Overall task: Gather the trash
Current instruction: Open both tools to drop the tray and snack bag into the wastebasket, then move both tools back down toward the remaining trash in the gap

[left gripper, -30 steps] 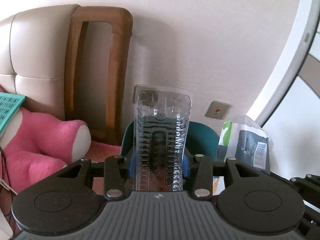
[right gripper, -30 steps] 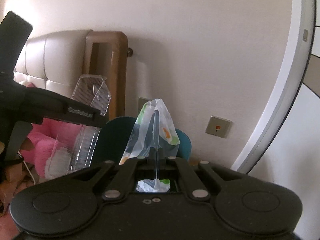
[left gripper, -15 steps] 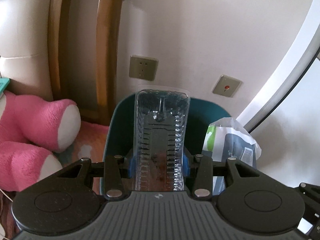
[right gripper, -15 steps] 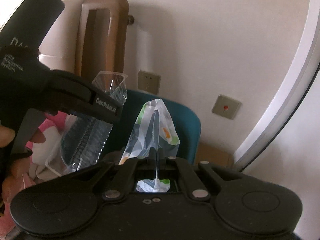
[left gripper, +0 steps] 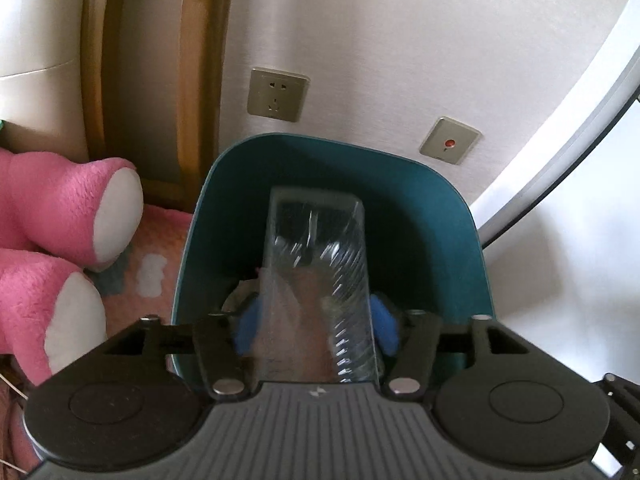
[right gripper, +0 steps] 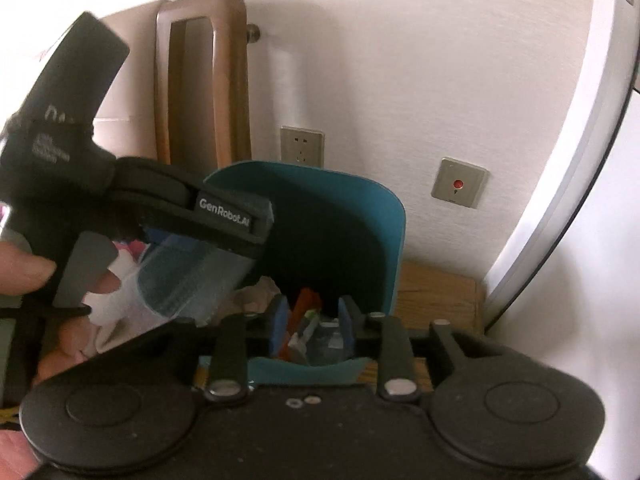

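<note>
A teal bin [left gripper: 320, 142] stands against the wall, right under both grippers. My left gripper [left gripper: 316, 326] hangs over its mouth with the jaws opening. A clear ribbed plastic tray [left gripper: 316, 248] lies between its blue pads, blurred and tipping down into the bin. In the right wrist view the same tray [right gripper: 188, 276] hangs beneath the left gripper's black body [right gripper: 160, 200]. My right gripper [right gripper: 312, 324] is over the bin's [right gripper: 340, 216] near rim, its jaws opening with nothing clamped. Below them a pale plastic bag [right gripper: 330, 340] lies among red scraps [right gripper: 304, 308].
A pink plush toy [left gripper: 60, 220] sits left of the bin on a pink mat. A wooden frame [left gripper: 200, 80], a wall socket [left gripper: 278, 94] and a red-dot switch plate [left gripper: 450, 146] are behind. A person's hand [right gripper: 24, 268] holds the left gripper. A wooden surface [right gripper: 436, 300] lies right of the bin.
Both grippers have tilted down over the bin. The left pads have spread and the tray has slid forward into the bin. The right jaws have parted and the plastic bag has dropped out.
</note>
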Demonstrator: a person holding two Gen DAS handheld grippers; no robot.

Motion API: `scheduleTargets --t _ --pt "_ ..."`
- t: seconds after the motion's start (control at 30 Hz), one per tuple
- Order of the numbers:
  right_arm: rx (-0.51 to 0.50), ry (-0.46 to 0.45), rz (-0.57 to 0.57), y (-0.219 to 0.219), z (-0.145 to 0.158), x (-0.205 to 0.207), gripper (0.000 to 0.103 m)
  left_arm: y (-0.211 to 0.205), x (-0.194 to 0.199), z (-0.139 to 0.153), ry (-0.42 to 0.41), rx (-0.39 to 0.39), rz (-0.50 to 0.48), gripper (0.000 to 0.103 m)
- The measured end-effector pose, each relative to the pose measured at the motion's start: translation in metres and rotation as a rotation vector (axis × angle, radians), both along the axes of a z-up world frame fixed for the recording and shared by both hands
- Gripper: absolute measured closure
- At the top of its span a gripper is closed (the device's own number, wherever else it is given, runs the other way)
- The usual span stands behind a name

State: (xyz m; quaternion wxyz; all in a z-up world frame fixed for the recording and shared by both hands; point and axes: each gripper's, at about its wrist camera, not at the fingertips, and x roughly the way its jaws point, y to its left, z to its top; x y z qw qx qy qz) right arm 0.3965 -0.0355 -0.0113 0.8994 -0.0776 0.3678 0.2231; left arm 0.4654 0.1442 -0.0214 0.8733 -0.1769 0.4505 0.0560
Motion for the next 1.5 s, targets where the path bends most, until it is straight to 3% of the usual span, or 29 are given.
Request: scheduleTargets --t 0.1,0.43,0.83,0.97,1.23,1.27,1.37,1.5 --pt "0.008 -0.002 0.000 -0.006 0.004 -0.007 0.074 -0.003 -0.003 0.002 -0.024 0.006 0.004 0.023" --pt "0.069 -0.016 -0.009 -0.039 0.019 -0.037 0.072 -0.014 -0.033 0.022 -0.088 0.027 -0.006 0.023" --pt "0.143 -0.030 -0.015 -0.080 0.024 -0.081 0.067 -0.034 -0.114 0.045 -0.169 0.057 -0.054 0.023" --pt "0.179 -0.034 -0.004 -0.091 0.019 -0.098 0.057 -0.040 -0.147 0.046 -0.207 0.078 -0.068 0.023" --pt "0.163 0.006 0.016 -0.099 -0.024 -0.122 0.050 -0.047 -0.193 0.019 -0.211 0.092 -0.062 0.019" --pt "0.159 0.016 0.014 -0.100 -0.032 -0.124 0.049 -0.046 -0.197 0.012 -0.207 0.090 -0.054 0.017" --pt "0.154 0.047 0.006 -0.104 -0.065 -0.128 0.047 -0.044 -0.205 -0.015 -0.195 0.088 -0.020 0.000" --pt "0.125 0.106 -0.004 -0.111 -0.121 -0.131 0.047 -0.043 -0.209 -0.064 -0.149 0.074 0.003 0.000"
